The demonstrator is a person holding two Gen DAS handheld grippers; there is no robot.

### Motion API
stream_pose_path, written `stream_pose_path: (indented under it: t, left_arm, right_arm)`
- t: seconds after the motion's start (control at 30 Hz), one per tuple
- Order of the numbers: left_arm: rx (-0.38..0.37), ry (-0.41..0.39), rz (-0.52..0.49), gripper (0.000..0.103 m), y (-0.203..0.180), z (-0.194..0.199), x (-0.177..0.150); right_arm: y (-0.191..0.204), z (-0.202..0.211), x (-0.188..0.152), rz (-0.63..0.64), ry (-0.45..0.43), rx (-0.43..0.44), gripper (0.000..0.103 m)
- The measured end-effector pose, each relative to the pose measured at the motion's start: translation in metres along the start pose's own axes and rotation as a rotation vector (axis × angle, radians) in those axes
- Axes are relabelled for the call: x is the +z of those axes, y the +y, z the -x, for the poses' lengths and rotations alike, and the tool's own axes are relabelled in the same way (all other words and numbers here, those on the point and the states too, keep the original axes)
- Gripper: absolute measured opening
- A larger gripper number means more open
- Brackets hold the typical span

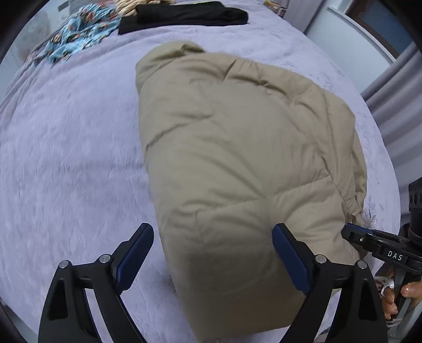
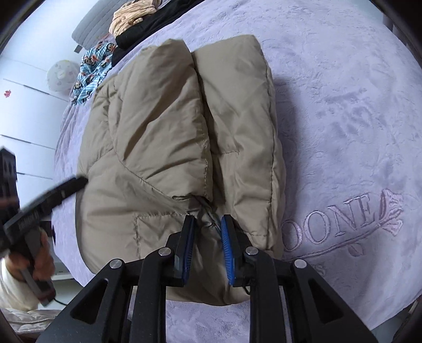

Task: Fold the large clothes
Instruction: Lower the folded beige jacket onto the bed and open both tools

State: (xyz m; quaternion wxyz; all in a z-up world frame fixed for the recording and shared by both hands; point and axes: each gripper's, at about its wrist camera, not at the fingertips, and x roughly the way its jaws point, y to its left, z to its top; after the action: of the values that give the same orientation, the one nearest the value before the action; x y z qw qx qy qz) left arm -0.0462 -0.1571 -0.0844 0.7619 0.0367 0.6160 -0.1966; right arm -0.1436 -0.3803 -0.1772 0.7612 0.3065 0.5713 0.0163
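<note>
Tan quilted puffer coat (image 1: 237,158), folded into a puffy slab, lies mid-bed on a fuzzy lilac blanket (image 1: 66,158). Left claw (image 1: 213,253) gapes wide over the coat's near end, pads clear of fabric. Right claw (image 2: 208,248) is pinched on the dark hem bunch. Bare blanket on both sides; black garment (image 1: 184,14) and blue patterned cloth (image 1: 79,31) sit at the far edge.

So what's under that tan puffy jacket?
The jacket lies folded on a lilac blanket, which shows all around it. Whatever is directly beneath the jacket is covered. Other clothes lie apart, further back.
</note>
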Motion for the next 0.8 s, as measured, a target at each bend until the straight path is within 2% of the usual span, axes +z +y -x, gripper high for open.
stream_pose_path:
  t: [0.1,0.27,0.6,0.67,0.8]
  left_arm:
    - [-0.001,0.012,0.054,0.093,0.004,0.000,-0.008]
    - [0.043,0.008,0.023,0.093,0.001,0.008,-0.014]
    - [0.035,0.011,0.029,0.093,0.017,0.012,-0.033]
    - [0.032,0.006,0.026,0.093,0.019,0.017,-0.036]
    - [0.037,-0.008,0.000,0.093,0.022,0.027,-0.042]
  right_arm:
    - [-0.002,-0.004,0.001,0.013,0.024,-0.003,0.023]
    - [0.003,-0.007,0.003,0.033,0.033,-0.021,0.023]
    - [0.030,-0.004,0.001,-0.004,-0.020,-0.066,0.025]
    - [0.034,0.000,-0.001,-0.003,-0.033,-0.072,0.029]
    - [0.046,0.015,-0.007,-0.020,-0.090,-0.080,0.049]
